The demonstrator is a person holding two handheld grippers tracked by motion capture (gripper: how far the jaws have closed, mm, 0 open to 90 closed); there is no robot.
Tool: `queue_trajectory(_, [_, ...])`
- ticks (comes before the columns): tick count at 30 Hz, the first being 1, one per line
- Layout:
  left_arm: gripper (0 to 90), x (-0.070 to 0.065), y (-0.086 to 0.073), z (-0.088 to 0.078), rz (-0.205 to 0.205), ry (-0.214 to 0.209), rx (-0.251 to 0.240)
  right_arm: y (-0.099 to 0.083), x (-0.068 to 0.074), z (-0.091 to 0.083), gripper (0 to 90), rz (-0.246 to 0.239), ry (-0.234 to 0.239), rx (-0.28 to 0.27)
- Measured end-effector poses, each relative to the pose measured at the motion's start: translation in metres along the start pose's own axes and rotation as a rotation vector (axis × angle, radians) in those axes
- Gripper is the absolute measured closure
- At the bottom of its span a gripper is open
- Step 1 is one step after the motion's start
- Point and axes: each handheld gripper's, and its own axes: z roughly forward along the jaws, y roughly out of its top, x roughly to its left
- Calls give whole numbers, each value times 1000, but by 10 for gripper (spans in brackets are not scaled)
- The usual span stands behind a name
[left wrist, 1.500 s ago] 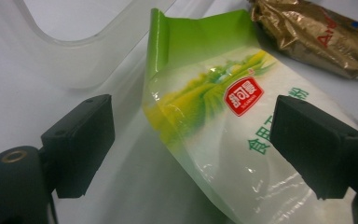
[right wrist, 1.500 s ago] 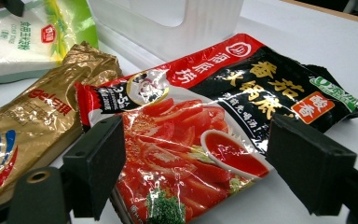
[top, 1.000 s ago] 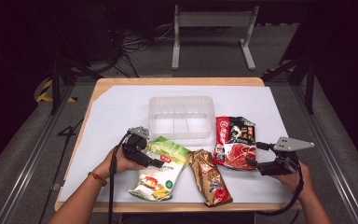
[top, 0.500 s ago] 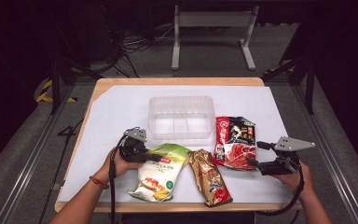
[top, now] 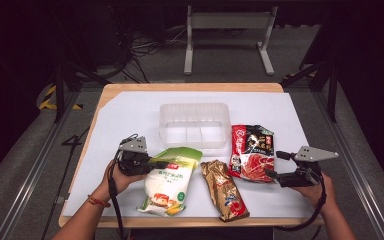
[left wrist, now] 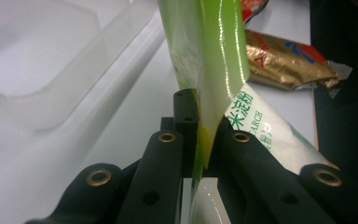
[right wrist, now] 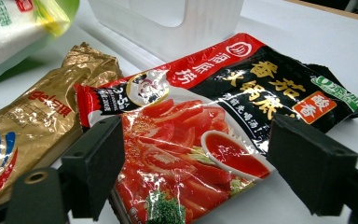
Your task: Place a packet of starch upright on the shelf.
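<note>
A green-and-white pouch [top: 167,182] lies left of centre near the table's front. My left gripper [top: 159,164] is shut on its upper left edge, and that end is lifted off the sheet. In the left gripper view the pouch's [left wrist: 219,56] green edge runs up out of the left gripper [left wrist: 200,121], pinched between both jaws. At the right, my right gripper [top: 274,165] stands open, just to the right of a red-and-black sauce packet [top: 251,152]. The right gripper [right wrist: 203,163] has its jaws apart low over that packet [right wrist: 205,126], which lies flat.
A clear plastic container [top: 195,125] with compartments stands empty behind the packets, close to the lifted pouch. A gold packet [top: 224,190] lies between pouch and sauce packet. A white sheet [top: 130,115] covers the wooden table [top: 190,87].
My left gripper has shut on the edge of the green-and-white pouch and raised that end a little. The right gripper and the other packets have stayed put.
</note>
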Motion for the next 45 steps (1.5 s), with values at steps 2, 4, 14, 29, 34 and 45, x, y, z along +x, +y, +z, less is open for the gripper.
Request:
queue_trajectory(2, [892, -3, 2, -5, 6, 19, -17, 0, 1, 0, 210, -4, 0, 0])
queue_trajectory(4, [893, -5, 4, -11, 11, 24, -35, 0, 1, 0, 211, -8, -2, 0])
queue_trajectory(14, [895, -27, 20, -33, 100, 75, -160, 0, -4, -6, 214, 7, -51, -31])
queue_trajectory(29, [896, -34, 29, -47, 87, 126, -265, -1, -6, -6, 214, 25, -66, -38])
queue_trajectory(34, [896, -36, 36, -46, 90, 147, -281, -1, -6, -6, 216, 24, -66, -39])
queue_trajectory(45, [896, -37, 51, -52, 96, 181, -346, -1, -8, -13, 239, 33, -103, -75])
